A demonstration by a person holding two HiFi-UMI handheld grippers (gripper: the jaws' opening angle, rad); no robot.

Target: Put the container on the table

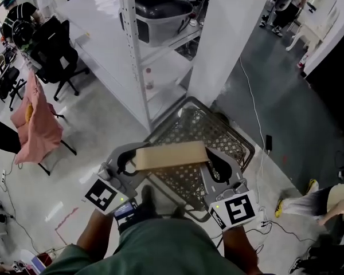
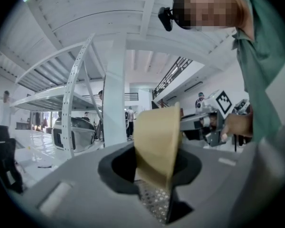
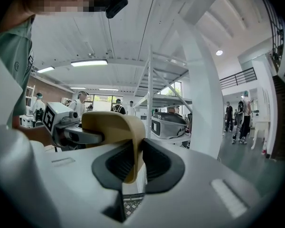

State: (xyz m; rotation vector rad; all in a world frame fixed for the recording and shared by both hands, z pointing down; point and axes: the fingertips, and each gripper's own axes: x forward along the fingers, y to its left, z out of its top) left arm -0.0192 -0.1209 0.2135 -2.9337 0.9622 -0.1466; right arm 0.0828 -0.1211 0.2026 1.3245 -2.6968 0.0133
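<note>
Beside a white shelving rack (image 1: 135, 50) and over a wire-mesh cart (image 1: 229, 139), a tan container (image 1: 171, 155) hangs level, long axis side to side. The left claw (image 1: 128, 161) and right claw (image 1: 214, 165) each pinch one end. No table shows.

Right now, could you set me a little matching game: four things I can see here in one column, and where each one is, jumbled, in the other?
Things:
1. tan container
2. wire basket
3. lidded bin
4. pink cloth

Places:
A. on the white shelving
B. hanging at the left of the head view
C. gripped at its ends by the left tool and the right tool
D. directly below the container

Pairs: 1-C, 2-D, 3-A, 4-B.
</note>
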